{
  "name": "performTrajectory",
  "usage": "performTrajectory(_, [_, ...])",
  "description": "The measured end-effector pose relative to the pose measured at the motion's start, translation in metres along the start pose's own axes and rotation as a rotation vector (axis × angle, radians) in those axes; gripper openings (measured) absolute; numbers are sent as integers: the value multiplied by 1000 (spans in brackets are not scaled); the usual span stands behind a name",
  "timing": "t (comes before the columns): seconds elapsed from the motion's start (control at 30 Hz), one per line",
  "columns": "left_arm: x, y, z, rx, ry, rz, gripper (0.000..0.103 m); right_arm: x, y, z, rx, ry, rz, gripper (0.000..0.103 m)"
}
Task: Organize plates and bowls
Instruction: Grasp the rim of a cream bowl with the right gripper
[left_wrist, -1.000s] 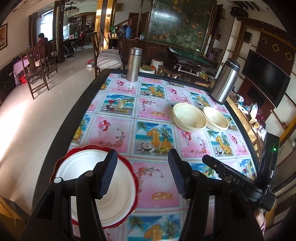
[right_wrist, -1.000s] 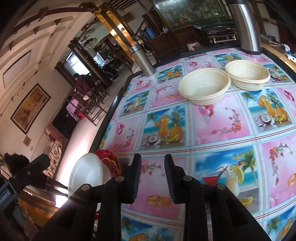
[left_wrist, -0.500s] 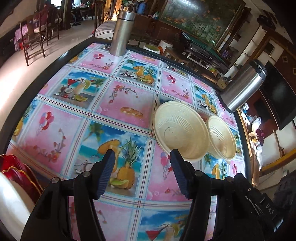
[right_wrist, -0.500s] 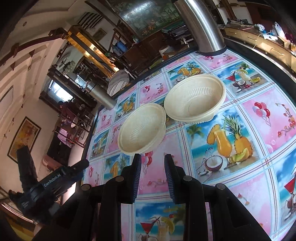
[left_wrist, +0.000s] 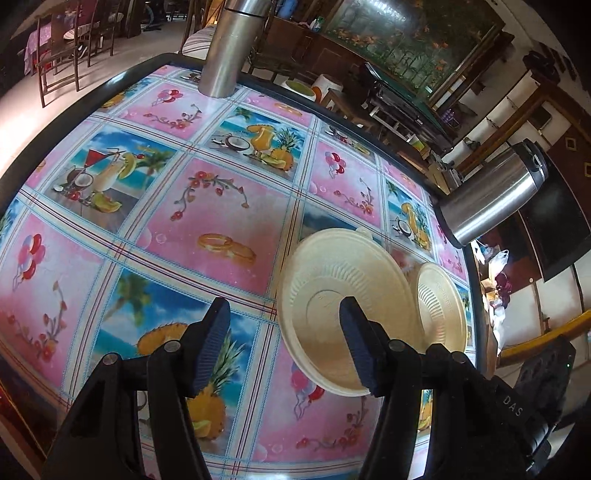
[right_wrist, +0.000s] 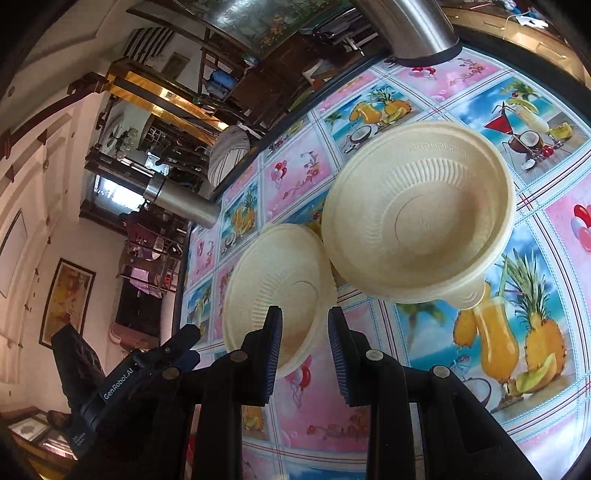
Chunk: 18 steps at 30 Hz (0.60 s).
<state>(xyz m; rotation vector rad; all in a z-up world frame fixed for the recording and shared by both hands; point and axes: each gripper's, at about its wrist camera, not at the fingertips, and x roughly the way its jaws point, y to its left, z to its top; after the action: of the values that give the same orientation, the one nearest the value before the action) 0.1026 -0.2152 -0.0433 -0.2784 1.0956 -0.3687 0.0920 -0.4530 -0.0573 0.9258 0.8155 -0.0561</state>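
Two cream-coloured bowls with ribbed inner walls and flat round bottoms, rims touching, near the table's right edge: the left bowl plain-rimmed, the right bowl carrying a moulded key-pattern band under its rim and a small tab at one side. Left gripper spread wide and empty, its right finger in front of the left bowl's hollow, contact impossible to judge. Right gripper parted by a narrow gap, gripping nothing, poised over the left bowl's near rim. "GenRobot.AI" legible on the left tool's body in the right wrist view; "DAS" on the right tool in the left wrist view. Glossy tablecloth of pink and blue squares printed with cocktails, pineapples, balloons and rings. One steel flask at the far edge, another steel flask at the right edge. Beyond, dark wooden furniture, dining chairs, a framed picture on a pale wall.
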Motion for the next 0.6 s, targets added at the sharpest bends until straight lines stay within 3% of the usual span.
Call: performTrajectory(0.6, [25,-2,0,-2,78,-85,60,24,-11,12,12,7,-32,29])
